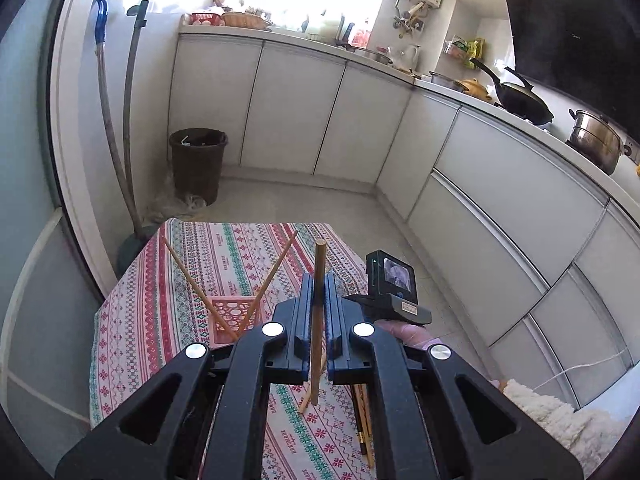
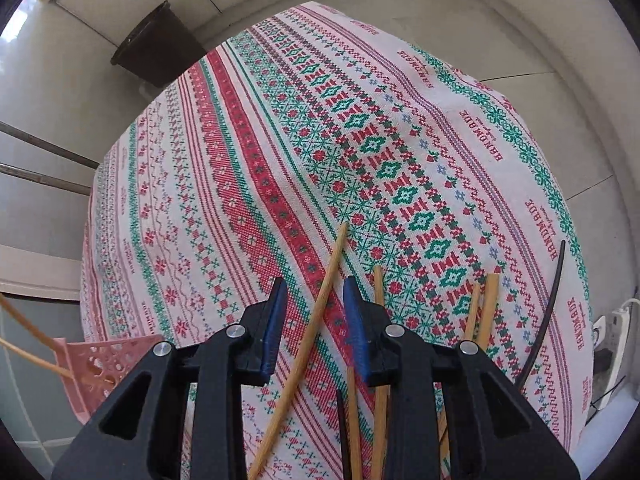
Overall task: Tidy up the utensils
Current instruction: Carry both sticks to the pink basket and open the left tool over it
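While clamped upright, brown chopstick looks straight.

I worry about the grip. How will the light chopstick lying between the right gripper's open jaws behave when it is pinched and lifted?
The light chopstick is thin and wooden, so probably stiff and light. Its smooth, narrow shaft may pivot or slip between the right gripper's pads. On the tablecloth it may roll if nudged.

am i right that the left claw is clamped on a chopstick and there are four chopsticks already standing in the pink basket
Not quite. The left claw is clamped on a chopstick, but the pink basket holds only two chopsticks, not four. They lean apart in a V, as the left wrist view shows.
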